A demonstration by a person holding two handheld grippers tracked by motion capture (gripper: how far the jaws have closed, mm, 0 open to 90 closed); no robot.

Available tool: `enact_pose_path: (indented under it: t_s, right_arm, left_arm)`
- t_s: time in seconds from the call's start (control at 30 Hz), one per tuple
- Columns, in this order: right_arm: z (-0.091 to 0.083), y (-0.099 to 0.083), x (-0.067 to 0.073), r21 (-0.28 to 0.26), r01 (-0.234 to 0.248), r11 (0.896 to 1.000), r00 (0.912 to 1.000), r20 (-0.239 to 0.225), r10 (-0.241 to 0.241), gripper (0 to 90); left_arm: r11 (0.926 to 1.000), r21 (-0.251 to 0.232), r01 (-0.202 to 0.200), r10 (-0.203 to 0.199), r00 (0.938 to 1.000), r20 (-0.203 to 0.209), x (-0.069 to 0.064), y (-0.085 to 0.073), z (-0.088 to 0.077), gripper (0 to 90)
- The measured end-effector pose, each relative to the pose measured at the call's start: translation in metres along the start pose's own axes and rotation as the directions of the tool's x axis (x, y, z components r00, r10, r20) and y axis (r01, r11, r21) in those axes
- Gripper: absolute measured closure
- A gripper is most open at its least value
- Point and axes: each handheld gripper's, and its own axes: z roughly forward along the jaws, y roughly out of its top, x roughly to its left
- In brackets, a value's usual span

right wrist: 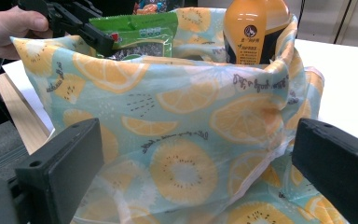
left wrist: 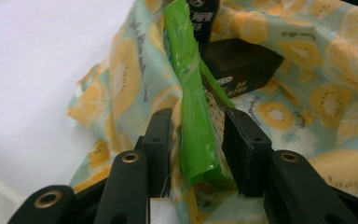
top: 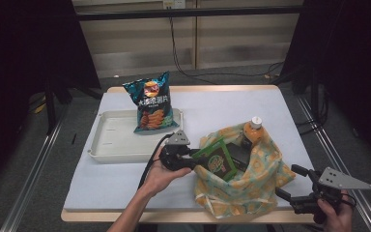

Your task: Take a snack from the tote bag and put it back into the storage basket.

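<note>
Now left gripper (left wrist: 198, 140) straddles green packet (left wrist: 193, 116) loosely; right gripper (right wrist: 200, 163) gapes wide

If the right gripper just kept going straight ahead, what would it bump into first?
Most likely the fruit-print cloth bag. The right gripper points straight at the bag's side, its jaws wide open with the cloth showing between them. The orange bottle stands farther back inside the bag. How close the cloth is, I cannot tell.

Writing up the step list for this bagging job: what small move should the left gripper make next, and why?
Probably draw the left gripper back out of the bag. The green packet already sits in the bag's mouth beside the black box and bottle, and the jaws stand apart from it, so it looks released.
</note>
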Motion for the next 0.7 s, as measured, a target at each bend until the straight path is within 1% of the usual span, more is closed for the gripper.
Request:
enact_pose_path:
  t_s: [0.03, 0.07, 0.13, 0.17, 0.23, 0.27, 0.3, 0.33, 0.37, 0.43, 0.5, 0.53, 0.57, 0.6, 0.63, 0.67, 0.7]
  right_arm:
    - [0.0, 0.0, 0.0, -0.001, 0.001, 1.0, 1.0, 0.0, -0.001, 1.6]
    - [0.0, 0.0, 0.0, 0.0, 0.002, 1.0, 1.0, 0.002, -0.002, 1.6]
    - [0.0, 0.0, 0.001, 0.001, 0.001, 1.0, 1.0, 0.003, -0.001, 1.7]
    - [-0.001, 0.0, 0.0, 0.0, 0.004, 1.0, 1.0, 0.006, -0.004, 1.7]
    - [-0.001, 0.0, 0.0, -0.001, 0.002, 1.0, 1.0, 0.003, -0.002, 1.7]
    - [-0.001, 0.0, 0.0, 0.0, 0.002, 1.0, 1.0, 0.004, -0.002, 1.7]
    - [-0.001, 0.0, 0.0, 0.001, 0.0, 1.0, 1.0, 0.005, 0.0, 1.7]
    - [-0.001, 0.0, 0.0, 0.002, -0.003, 1.0, 1.0, 0.006, 0.003, 1.7]
    - [0.0, 0.0, 0.0, 0.001, -0.001, 1.0, 1.0, 0.006, 0.001, 1.7]
    - [0.0, 0.0, 0.0, 0.0, -0.002, 1.0, 1.0, 0.003, 0.002, 1.7]
    - [0.0, 0.0, 0.0, 0.003, 0.001, 1.0, 1.0, 0.003, -0.001, 1.7]
    - [0.0, 0.0, 0.0, 0.002, 0.001, 1.0, 1.0, 0.003, -0.001, 1.7]
    - [0.0, 0.0, 0.0, 0.001, -0.003, 1.0, 1.0, 0.002, 0.003, 1.7]
    - [0.0, 0.0, 0.0, 0.002, -0.004, 1.0, 1.0, 0.007, 0.004, 1.7]
    - [-0.001, 0.0, 0.0, 0.004, -0.004, 1.0, 1.0, 0.009, 0.004, 1.7]
    - [-0.001, 0.0, 0.0, 0.003, -0.004, 1.0, 1.0, 0.009, 0.004, 1.7]
    - [-0.001, 0.0, 0.0, 0.003, -0.004, 1.0, 1.0, 0.009, 0.004, 1.7]
  left_arm:
    - [1.0, 0.0, 0.0, 0.0, 1.0, 0.0, 0.0, 0.0, 0.0, 62.9]
    - [0.9998, 0.005, -0.02, 0.02, 0.9998, 0.005, -0.005, 0.001, 0.002, 61.9]
    - [0.9996, -0.004, -0.028, 0.028, 0.9996, 0.01, -0.01, 0.003, 0.001, 61.8]
    - [0.9996, -0.004, -0.028, 0.028, 0.9996, 0.01, -0.01, 0.003, 0.001, 63.7]
    - [0.9985, -0.028, -0.048, 0.048, 0.9987, 0.018, -0.015, 0.007, 0.0, 66.7]
    - [0.9983, -0.026, -0.051, 0.052, 0.9985, 0.019, -0.017, 0.008, -0.001, 68.5]
    - [0.9973, -0.03, -0.067, 0.068, 0.9976, 0.012, -0.019, 0.01, 0.0, 70.6]
    - [0.9973, -0.03, -0.067, 0.068, 0.9976, 0.012, -0.019, 0.01, 0.0, 72.1]
    - [0.9967, -0.035, -0.074, 0.075, 0.9968, 0.028, -0.021, 0.012, 0.0, 72.2]
    - [0.9962, -0.033, -0.081, 0.081, 0.9965, 0.021, -0.022, 0.014, 0.0, 72.6]
    - [0.9957, -0.051, -0.077, 0.079, 0.9964, 0.03, -0.022, 0.017, -0.002, 72.6]
    - [0.9942, -0.067, -0.084, 0.086, 0.9957, 0.034, -0.023, 0.019, -0.006, 72.6]
    - [0.9932, -0.077, -0.087, 0.089, 0.9957, 0.027, -0.024, 0.02, -0.008, 72.3]
    - [0.9918, -0.092, -0.089, 0.092, 0.9951, 0.034, -0.025, 0.021, -0.009, 71.7]
    - [0.99, -0.098, -0.101, 0.105, 0.9939, 0.034, -0.027, 0.022, -0.011, 70.9]
    - [0.9858, -0.119, -0.119, 0.123, 0.9921, 0.026, -0.029, 0.022, -0.013, 70.8]
    - [0.9858, -0.119, -0.119, 0.123, 0.9921, 0.026, -0.029, 0.022, -0.013, 68.8]
